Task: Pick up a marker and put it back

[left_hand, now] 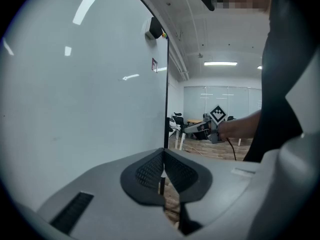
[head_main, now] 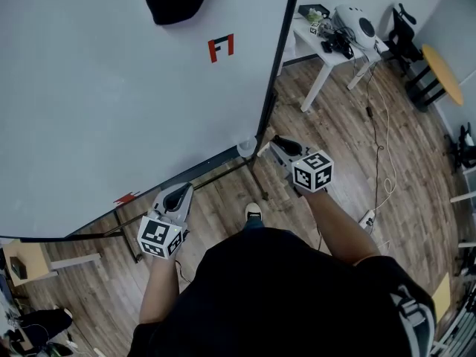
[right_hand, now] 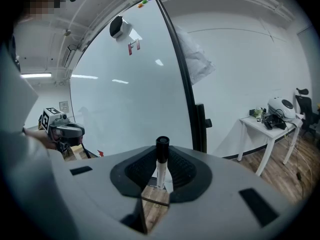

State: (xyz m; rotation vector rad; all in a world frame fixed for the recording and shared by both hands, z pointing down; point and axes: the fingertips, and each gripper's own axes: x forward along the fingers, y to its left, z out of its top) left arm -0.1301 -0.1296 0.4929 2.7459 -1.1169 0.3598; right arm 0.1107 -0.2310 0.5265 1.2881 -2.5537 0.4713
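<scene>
Right hand-held gripper (right_hand: 161, 173) is clenched on the marker (right_hand: 160, 165). The white barrel is pinched btwn the two ribbed pads (right_hand: 142, 170) just below the black cap (right_hand: 162, 145), which sticks up past the jaw tips. The barrel's low end is hidden by the gripper body. Marker stands upright in the grip, approx square to the pads. Left hand-held gripper (left_hand: 163, 173) has its jaws pressed together w/ nothing btwn them. In the head view it sits lower than the right one and off to its left.

Whiteboard (head_main: 111, 95) is straight ahead of both. Its black edge post (right_hand: 200, 126) stands just right of the marker in the right gripper view. Just ahead of the right jaws in the head view, by the board's lower corner, is a small pale round thing (head_main: 247, 148). Maybe a holder, can't tell.

Handling, as I judge it:
- **Feel:** light, stiff plastic, smooth & round, so it can roll or pivot in the pads if the squeeze goes slack.
- **Pressure:** not fragile, so moderate pressure should do.
- **Where to hold:** the barrel, as here, not the cap, which could pull off.
- **Putting it back:** a hold high on the barrel prob. leaves the low end free to go in first.
- **Main risk:** the thin body twisting in the grip on contact w/ whatever it's set against.
</scene>
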